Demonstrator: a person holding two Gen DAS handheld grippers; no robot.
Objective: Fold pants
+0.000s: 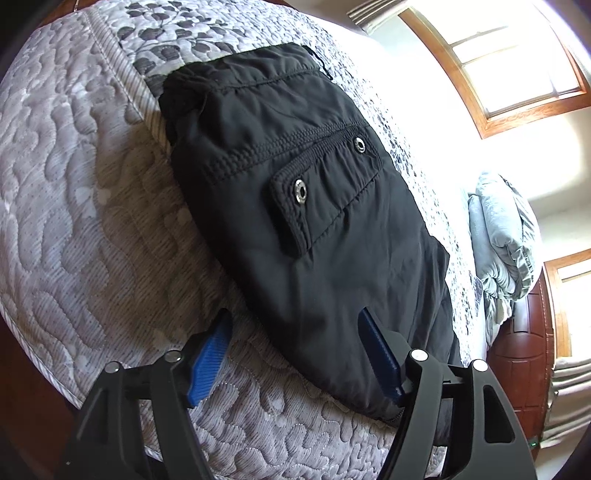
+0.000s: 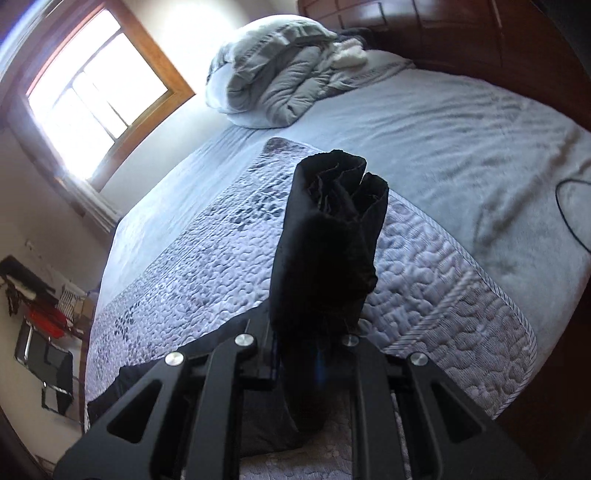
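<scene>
Left wrist view: the black pants (image 1: 295, 206) lie on the quilted coverlet (image 1: 92, 221) as a compact dark bundle, waistband and a snap-flap pocket (image 1: 317, 199) facing up, so at least one fold looks made; the left gripper (image 1: 295, 325) is spread wide with its blue pads (image 1: 208, 358) apart, one pad over bare coverlet beside the pants, the other over the pants' near edge, gripping nothing; whether that pad touches the cloth I cannot tell. Right wrist view: the right gripper (image 2: 314, 354) is clamped on a bunched end of the pants (image 2: 328, 236), which stands lifted off the coverlet (image 2: 461, 295) and rises away from the camera, with more black cloth lying flat on the coverlet at the lower left; the fingertips themselves are buried in fabric. Judgement: mid-task; one end is raised for another fold over the flat part; laying it down, squaring the edges and smoothing remain. Surface: the coverlet is soft and textured, spread over a pale grey sheet (image 2: 461, 140) beyond the pants. Room: a heaped grey duvet (image 2: 277, 74) lies well beyond the pants near a dark wooden headboard (image 2: 443, 26); a wood-framed window (image 2: 96, 77) is bright beyond the bed; clutter by the wall is too small to name.
</scene>
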